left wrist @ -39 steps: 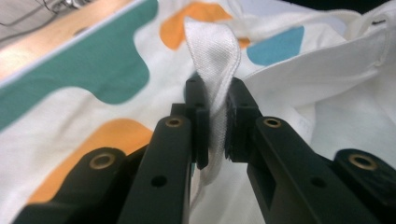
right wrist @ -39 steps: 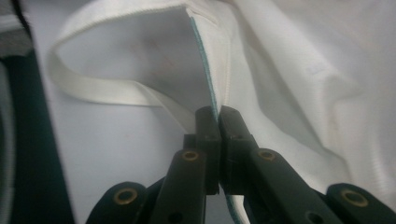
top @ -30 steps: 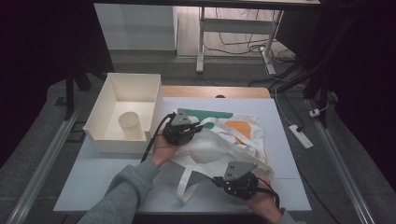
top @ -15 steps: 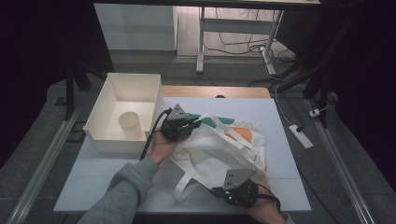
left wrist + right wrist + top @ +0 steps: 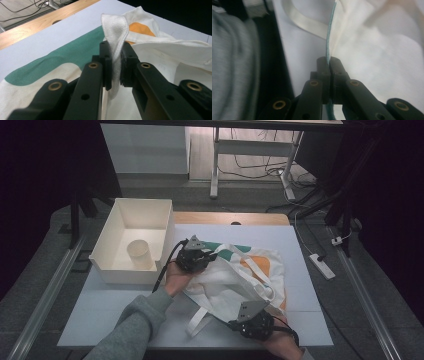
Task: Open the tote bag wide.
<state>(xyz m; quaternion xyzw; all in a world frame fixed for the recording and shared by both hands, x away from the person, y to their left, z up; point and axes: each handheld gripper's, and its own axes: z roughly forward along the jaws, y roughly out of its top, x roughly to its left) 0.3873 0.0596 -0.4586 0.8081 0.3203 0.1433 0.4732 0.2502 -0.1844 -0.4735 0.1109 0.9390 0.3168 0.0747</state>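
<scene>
Both fingers are clamped on the cream canvas tote bag with green and orange patches (image 5: 235, 275), which lies mid-counter (image 5: 100, 305) beside the white open box (image 5: 115, 270): left gripper (image 5: 196, 256) pinches a folded white edge at the far-left side, right gripper (image 5: 256, 320) the thin teal-edged hem at the near side. Since a second ago the right hand has pulled the near edge toward the person, so the bag looks spread flatter, probably mid-fold or being straightened. No readable print or label.

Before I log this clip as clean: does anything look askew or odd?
The tote bag lies rumpled and skewed on the table, one strap trailing at the near edge. That fits handling: the left tool and right tool each pinch its cloth.
</scene>
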